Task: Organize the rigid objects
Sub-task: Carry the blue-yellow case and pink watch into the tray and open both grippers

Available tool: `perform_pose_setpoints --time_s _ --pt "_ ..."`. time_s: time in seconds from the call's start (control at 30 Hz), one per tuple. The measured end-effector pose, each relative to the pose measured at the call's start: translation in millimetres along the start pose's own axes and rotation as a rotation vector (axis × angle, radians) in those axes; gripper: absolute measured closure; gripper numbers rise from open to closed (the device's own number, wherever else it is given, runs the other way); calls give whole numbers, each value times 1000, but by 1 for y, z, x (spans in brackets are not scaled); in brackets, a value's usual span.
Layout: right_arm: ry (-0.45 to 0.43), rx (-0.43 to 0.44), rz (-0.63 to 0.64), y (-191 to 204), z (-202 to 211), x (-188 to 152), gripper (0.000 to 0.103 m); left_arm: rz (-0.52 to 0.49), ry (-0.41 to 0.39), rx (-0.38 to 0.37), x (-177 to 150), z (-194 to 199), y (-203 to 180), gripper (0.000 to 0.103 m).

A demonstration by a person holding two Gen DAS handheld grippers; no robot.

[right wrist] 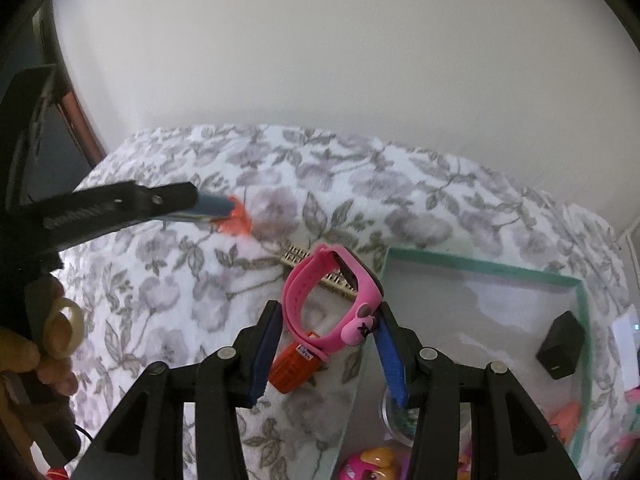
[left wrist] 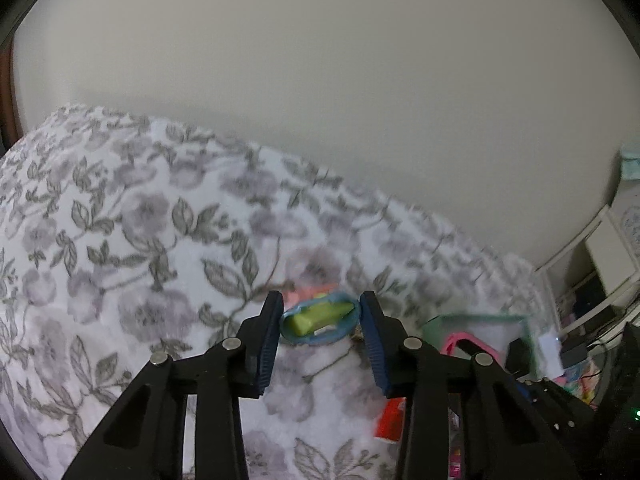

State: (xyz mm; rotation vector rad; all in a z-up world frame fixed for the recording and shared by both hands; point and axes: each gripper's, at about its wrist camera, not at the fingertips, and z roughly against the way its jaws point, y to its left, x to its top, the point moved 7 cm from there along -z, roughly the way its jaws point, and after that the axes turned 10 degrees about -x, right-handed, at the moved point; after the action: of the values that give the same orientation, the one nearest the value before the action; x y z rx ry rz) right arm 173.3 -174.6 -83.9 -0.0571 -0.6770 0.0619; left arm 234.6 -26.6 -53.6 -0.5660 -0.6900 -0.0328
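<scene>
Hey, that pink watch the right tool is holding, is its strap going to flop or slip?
The pink watch in the right tool probably flexes: its strap looks like soft silicone, yet keeps a loop. It seems light. The rubbery surface should grip rather than slip.

Seen from the right wrist, the flowered blanket point(right wrist: 168, 292) lies bare from nine to twelve o'clock. The left gripper point(right wrist: 216, 210) reaches across that stretch at ten o'clock. At three o'clock, the green box point(right wrist: 480, 270) has bare floor near its far wall, with a black cube point(right wrist: 560, 344) against its right wall and toys point(right wrist: 372, 460) crowding the near end.
</scene>
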Motion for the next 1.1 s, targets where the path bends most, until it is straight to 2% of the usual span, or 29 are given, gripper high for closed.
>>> perform_pose_setpoints --time_s 0.2,0.6,0.9,1.1 --pt "-30 -7 -40 -15 13 8 54 -20 -38 -39 10 17 -15 67" --pt "-38 -28 -83 -36 19 9 54 -55 -40 -88 9 22 -41 69" --pt "-50 -95 -173 -89 35 10 54 -132 -60 -197 9 34 -95 69" --pt "-27 -158 -250 -134 39 3 54 -176 -32 -260 -2 25 -130 69"
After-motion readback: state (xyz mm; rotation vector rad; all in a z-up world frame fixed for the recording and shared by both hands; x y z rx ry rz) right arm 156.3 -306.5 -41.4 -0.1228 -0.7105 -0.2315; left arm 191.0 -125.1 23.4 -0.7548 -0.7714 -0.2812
